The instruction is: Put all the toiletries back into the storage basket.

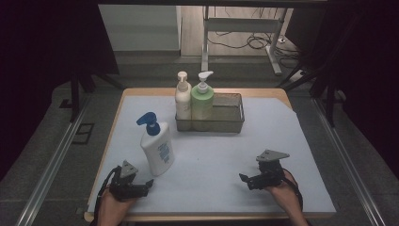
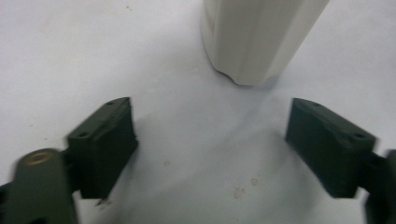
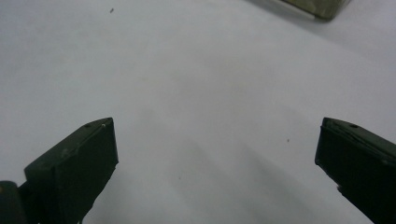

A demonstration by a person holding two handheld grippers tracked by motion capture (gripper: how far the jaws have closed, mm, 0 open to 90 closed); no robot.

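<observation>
A: Left gripper (image 1: pixel 149 182)?
B: Jaws spread wide, nothing between; smooth white plastic bottle with blue pump (image 1: pixel 157 147) stood just beyond them on the matte pale bench (image 1: pixel 211 165).

A: Middle?
B: Wire mesh basket (image 1: pixel 226 113) held cream bottle (image 1: pixel 183 100) and green bottle (image 1: pixel 202 101).

A: Right gripper (image 1: pixel 244 180)?
B: Jaws wide, empty, over bare bench.

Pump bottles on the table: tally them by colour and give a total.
White with blue pump: 1
Cream with white pump: 1
Green with white pump: 1
Total: 3
</observation>
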